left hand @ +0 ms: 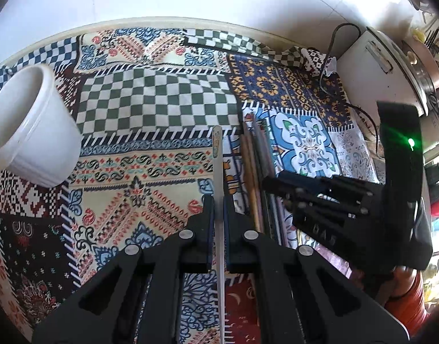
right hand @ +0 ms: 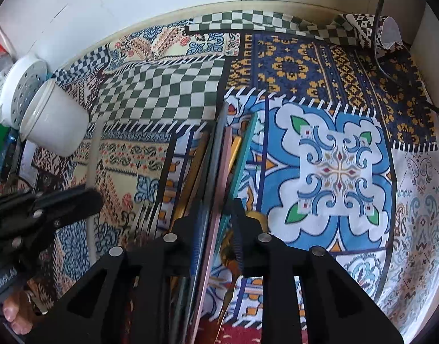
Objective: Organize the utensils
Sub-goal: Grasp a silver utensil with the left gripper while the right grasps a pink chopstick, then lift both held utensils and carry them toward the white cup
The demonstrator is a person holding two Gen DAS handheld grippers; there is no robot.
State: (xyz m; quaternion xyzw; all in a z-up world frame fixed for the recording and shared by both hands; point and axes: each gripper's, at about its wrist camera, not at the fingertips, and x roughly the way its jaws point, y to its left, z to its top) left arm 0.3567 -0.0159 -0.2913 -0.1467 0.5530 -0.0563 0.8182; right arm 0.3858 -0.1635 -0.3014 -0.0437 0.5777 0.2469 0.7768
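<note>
My left gripper [left hand: 218, 205] is shut on a thin silver utensil handle [left hand: 218, 160] that points away over the patterned cloth. A white cup [left hand: 33, 132] lies tipped on its side at the left; it also shows in the right wrist view [right hand: 57, 120]. A bundle of chopsticks [left hand: 255, 166] lies right of the silver utensil. My right gripper [right hand: 218, 209] is closed around several of these chopsticks [right hand: 222, 154], grey, pink and teal. The right gripper also shows in the left wrist view [left hand: 279, 189], and the left gripper shows in the right wrist view [right hand: 84, 197].
A patchwork tablecloth [left hand: 150, 103] covers the table up to the white wall. A white appliance [left hand: 374, 74] with a black cable [left hand: 331, 48] stands at the far right. A perforated white strainer [right hand: 21, 86] sits behind the cup at the left edge.
</note>
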